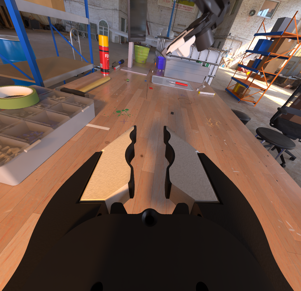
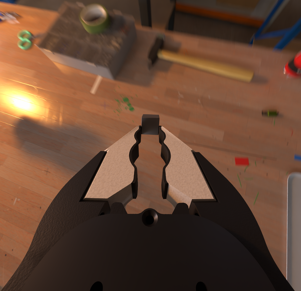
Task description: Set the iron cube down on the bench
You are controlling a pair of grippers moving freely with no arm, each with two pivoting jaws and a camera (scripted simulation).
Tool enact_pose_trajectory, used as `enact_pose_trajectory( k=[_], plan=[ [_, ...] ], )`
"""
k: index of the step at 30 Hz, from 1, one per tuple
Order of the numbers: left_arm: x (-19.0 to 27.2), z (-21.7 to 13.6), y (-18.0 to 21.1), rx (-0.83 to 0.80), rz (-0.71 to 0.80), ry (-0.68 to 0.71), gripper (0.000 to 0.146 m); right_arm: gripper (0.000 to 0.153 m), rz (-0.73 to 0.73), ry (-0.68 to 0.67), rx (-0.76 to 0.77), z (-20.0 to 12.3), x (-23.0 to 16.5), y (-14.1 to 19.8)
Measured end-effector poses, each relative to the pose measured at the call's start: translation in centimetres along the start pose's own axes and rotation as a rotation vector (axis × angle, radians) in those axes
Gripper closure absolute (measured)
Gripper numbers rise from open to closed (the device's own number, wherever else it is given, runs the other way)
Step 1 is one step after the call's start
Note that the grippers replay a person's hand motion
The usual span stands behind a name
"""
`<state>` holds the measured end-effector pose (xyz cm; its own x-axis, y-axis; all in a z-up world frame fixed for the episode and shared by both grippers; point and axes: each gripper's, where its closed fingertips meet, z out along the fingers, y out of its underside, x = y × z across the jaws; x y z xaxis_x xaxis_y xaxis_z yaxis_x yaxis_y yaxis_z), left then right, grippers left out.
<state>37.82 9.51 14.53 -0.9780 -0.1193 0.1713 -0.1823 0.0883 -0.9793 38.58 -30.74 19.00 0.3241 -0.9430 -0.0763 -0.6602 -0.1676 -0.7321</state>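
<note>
My right gripper point(image 2: 149, 128) is shut on the iron cube point(image 2: 150, 124), a small dark grey block pinched between the fingertips. It holds the cube in the air above the wooden bench point(image 2: 65, 153), tilted down toward it. In the left wrist view the right gripper point(image 1: 169, 51) hangs high over the far part of the bench point(image 1: 187, 153); I cannot make out the cube there. My left gripper point(image 1: 149, 128) is open and empty, low over the near middle of the bench.
A grey parts organiser point(image 1: 48, 120) with a green tape roll point(image 1: 16, 96) sits at left, a hammer point(image 1: 91, 86) beyond it. A spray can point(image 1: 103, 55), a green bucket point(image 1: 141, 53), a grey case point(image 1: 185, 69) and a tray point(image 1: 156, 80) holding a red knife stand far. Stools point(image 1: 275, 138) stand off the right edge.
</note>
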Motion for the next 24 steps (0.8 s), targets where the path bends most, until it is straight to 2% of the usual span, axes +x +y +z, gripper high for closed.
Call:
enact_pose_trajectory(
  k=[4,8,18,24],
  plan=[
    [0.0,0.4,0.3,-0.014,-0.001,0.002,0.113,0.132,0.131,0.016,-0.194,2.8,3.5,5.6],
    [0.0,0.6,0.6,-0.034,-0.001,0.004,0.114,0.132,0.176,0.037,-0.338,5.2,4.8,8.8],
    [0.0,0.2,0.7,-0.036,-0.001,0.010,0.114,0.132,0.183,0.118,-0.607,8.6,6.9,11.6],
    [0.2,-0.1,0.4,-0.023,0.007,0.018,0.115,0.132,0.226,0.118,-0.635,9.8,7.4,12.0]
  ],
)
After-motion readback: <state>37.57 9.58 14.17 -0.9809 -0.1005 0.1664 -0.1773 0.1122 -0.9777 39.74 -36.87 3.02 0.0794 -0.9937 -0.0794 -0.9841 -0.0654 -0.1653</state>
